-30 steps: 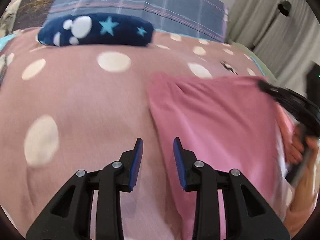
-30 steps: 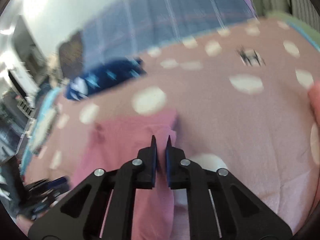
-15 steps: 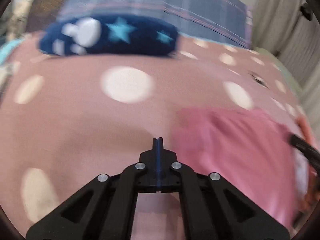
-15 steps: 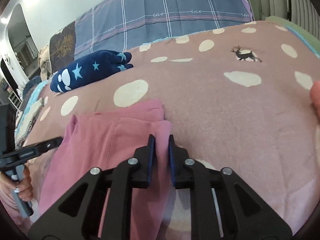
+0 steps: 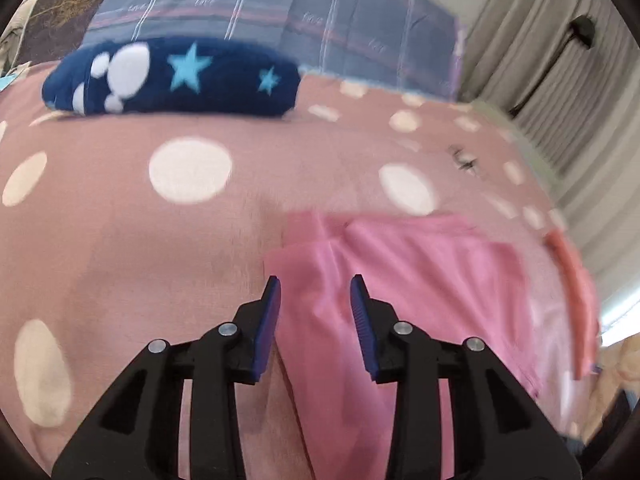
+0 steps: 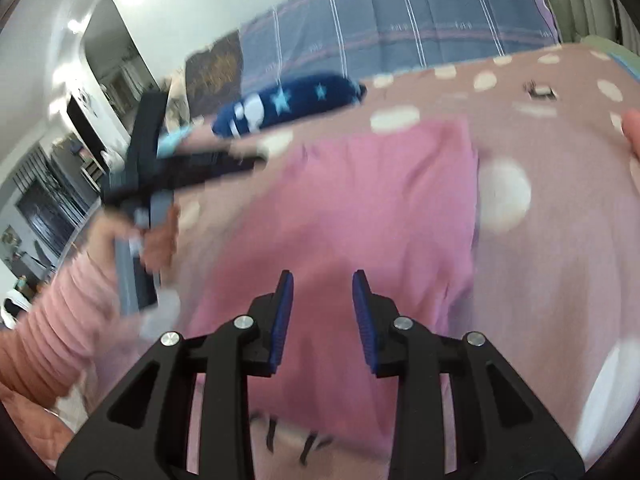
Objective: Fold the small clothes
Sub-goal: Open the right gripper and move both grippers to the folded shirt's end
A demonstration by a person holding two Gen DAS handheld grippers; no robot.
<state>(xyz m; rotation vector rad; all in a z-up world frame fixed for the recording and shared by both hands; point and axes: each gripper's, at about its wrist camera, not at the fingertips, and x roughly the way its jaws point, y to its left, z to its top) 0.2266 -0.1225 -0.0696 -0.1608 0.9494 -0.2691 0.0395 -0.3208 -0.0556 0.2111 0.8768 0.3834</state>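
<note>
1. the pink garment lies spread flat on the bed, on a dusty-pink bedspread with cream dots.
2. the left tool is released: its blue-padded fingers stand apart, and between them shows the near left part of the pink garment; nothing is gripped.
3. whether the left tool's tips touch the cloth cannot be told from this view.
4. in the left wrist view the garment's far left corner is folded over into a small flap with a crease.
5. the right tool is also released, fingers apart, with pink cloth showing between them and no fabric pinched.
6. in the right wrist view the left tool appears blurred at the left, its tips by the garment's far left edge, held by a hand in a pink sleeve.
7. a navy plush item with stars and white shapes lies at the far side of the bedspread, well apart from the garment.
8. behind it rests a blue plaid pillow; grey curtains hang on the right.
</note>
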